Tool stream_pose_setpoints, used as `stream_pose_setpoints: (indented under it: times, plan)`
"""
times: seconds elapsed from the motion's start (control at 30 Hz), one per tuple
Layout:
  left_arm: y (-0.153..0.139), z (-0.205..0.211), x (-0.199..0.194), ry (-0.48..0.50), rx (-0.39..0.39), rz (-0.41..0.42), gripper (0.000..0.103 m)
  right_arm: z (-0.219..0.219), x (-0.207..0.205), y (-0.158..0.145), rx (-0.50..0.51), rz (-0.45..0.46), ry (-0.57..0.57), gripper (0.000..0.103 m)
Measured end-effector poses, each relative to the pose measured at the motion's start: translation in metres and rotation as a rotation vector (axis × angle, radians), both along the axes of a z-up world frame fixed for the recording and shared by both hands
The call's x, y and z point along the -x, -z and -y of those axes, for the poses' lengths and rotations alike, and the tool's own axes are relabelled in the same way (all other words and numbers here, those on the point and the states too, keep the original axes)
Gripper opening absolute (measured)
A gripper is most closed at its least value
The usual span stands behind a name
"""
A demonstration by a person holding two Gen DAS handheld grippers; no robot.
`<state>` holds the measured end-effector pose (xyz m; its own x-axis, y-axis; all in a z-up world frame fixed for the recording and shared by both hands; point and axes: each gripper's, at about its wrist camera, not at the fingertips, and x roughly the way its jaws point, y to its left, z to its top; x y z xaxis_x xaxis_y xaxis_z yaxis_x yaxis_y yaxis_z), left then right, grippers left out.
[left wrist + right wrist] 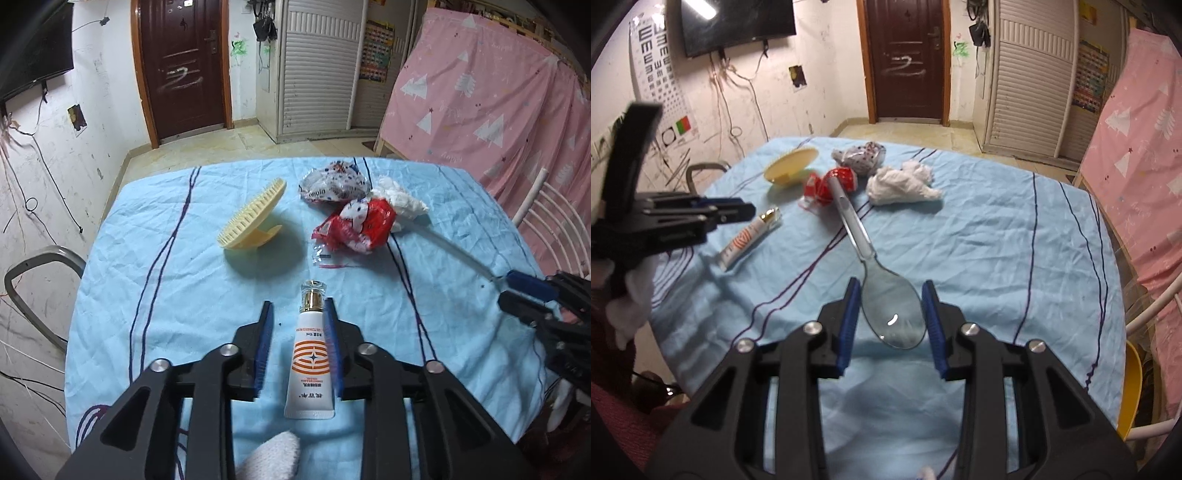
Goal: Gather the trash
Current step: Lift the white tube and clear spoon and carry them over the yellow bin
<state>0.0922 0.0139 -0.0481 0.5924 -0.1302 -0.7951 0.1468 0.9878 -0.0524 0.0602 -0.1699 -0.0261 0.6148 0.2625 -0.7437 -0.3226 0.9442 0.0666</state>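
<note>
Wrappers are our target: from the left wrist, our wide-open left gripper straddles a tube while the red wrapper lies beyond it, crumpled; from the right wrist, our wide right gripper flanks a spoon whose handle points at that wrapper.

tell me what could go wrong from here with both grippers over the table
1. The left gripper stands open around the cream tube, and the right gripper open around the clear spoon. Neither looks like trash; the red wrapper and crumpled tissue lie farther back.
2. The spoon's handle reaches the red wrapper, so lifting the spoon may drag it.
3. The wrinkled blue cloth could get pinched.
</note>
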Motion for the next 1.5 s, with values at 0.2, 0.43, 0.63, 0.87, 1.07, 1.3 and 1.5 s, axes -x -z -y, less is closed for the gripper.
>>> stream_pose_setpoints:
  times: [0.2, 0.43, 0.63, 0.87, 1.07, 1.3, 1.5]
  plan:
    - [0.012, 0.012, -0.009, 0.027, -0.049, -0.023, 0.039, 0.01, 0.006, -0.004, -0.057, -0.004, -0.003, 0.032]
    - [0.02, 0.024, -0.011, 0.042, -0.097, -0.031, 0.023, 0.022, 0.012, -0.005, -0.081, -0.002, 0.016, 0.032]
    - [0.02, 0.028, -0.007, 0.026, -0.122, -0.023, 0.01, 0.033, 0.014, -0.007, -0.099, 0.01, 0.037, 0.032]
    - [0.008, 0.028, -0.001, 0.013, -0.113, 0.002, 0.01, 0.047, 0.014, -0.01, -0.121, 0.027, 0.063, 0.032]
    - [-0.012, 0.043, 0.006, 0.034, -0.116, 0.039, 0.01, 0.066, 0.017, -0.014, -0.142, 0.049, 0.097, 0.032]
    - [-0.037, 0.078, 0.006, 0.083, -0.101, 0.093, 0.01, 0.102, 0.024, -0.02, -0.174, 0.083, 0.169, 0.033]
    - [-0.058, 0.118, 0.009, 0.147, -0.091, 0.136, 0.01, 0.142, 0.035, -0.025, -0.198, 0.117, 0.246, 0.033]
